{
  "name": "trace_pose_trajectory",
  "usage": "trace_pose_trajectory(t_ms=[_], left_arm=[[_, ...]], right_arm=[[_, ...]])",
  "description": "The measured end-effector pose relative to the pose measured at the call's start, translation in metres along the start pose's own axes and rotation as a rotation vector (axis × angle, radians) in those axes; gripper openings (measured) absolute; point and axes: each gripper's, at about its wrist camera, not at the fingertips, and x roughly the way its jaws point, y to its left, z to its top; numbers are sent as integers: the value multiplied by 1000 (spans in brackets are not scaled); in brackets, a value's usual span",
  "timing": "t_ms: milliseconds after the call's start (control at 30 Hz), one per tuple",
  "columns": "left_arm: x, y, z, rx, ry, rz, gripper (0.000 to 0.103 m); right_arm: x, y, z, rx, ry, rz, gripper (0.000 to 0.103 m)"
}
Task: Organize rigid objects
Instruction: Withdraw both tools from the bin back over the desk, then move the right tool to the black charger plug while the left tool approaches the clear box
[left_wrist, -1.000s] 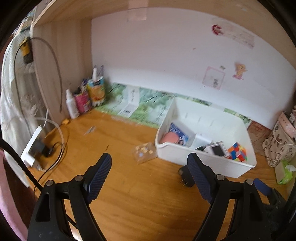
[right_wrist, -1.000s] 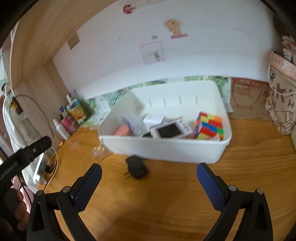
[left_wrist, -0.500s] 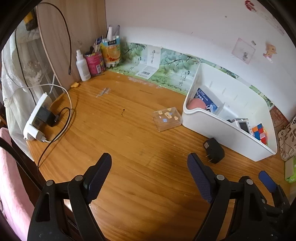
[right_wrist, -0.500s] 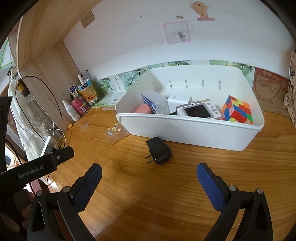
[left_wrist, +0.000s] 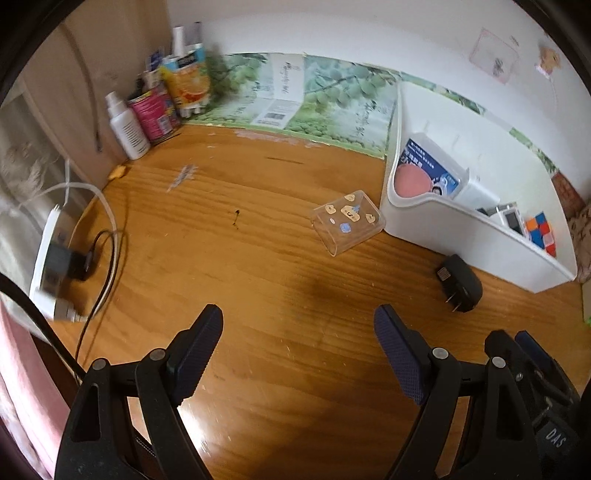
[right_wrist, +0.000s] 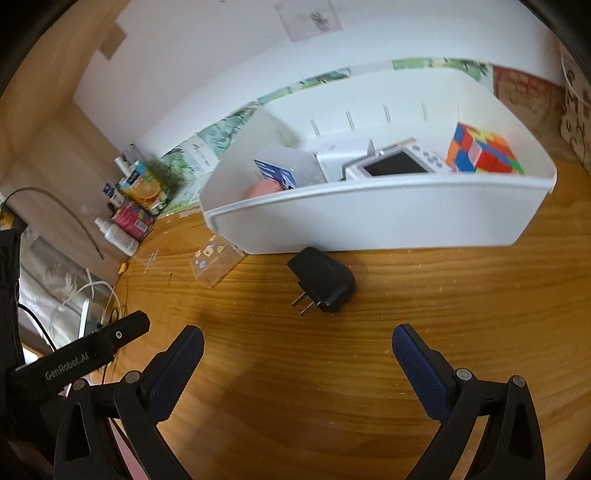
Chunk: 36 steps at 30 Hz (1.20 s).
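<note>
Lying ahead of right fingers (right_wrist: 192, 354): charger (right_wrist: 321, 284).

Orange-brown wooden tabletop (left_wrist: 280, 288), grain visible. White wall (left_wrist: 332, 33) behind, stickers stuck on. Green leaf-printed strip (left_wrist: 332, 99) run along wall base. Pale wood side panel (left_wrist: 110, 55) at left.
</note>
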Motion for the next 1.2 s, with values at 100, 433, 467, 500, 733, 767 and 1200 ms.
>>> trace_pose_trajectory(t_ms=[100, 433, 467, 500, 733, 767, 1200], left_arm=[[13, -2, 11, 84, 1, 6, 86], [46, -9, 47, 321, -34, -48, 86], [49, -11, 50, 341, -38, -57, 86], [51, -12, 52, 360, -44, -60, 86], [64, -22, 54, 447, -103, -64, 86], [67, -22, 55, 450, -108, -65, 86], [98, -20, 58, 457, -117, -119, 87]], right_arm=[[7, -1, -1, 45, -9, -17, 102], [37, 3, -5, 176, -50, -118, 99], [42, 4, -4, 183, -53, -133, 99], [45, 4, -4, 186, -55, -144, 99], [62, 17, 3, 137, -88, -221, 99], [65, 20, 4, 124, -92, -234, 99], [84, 32, 8, 23, -101, -318, 93]])
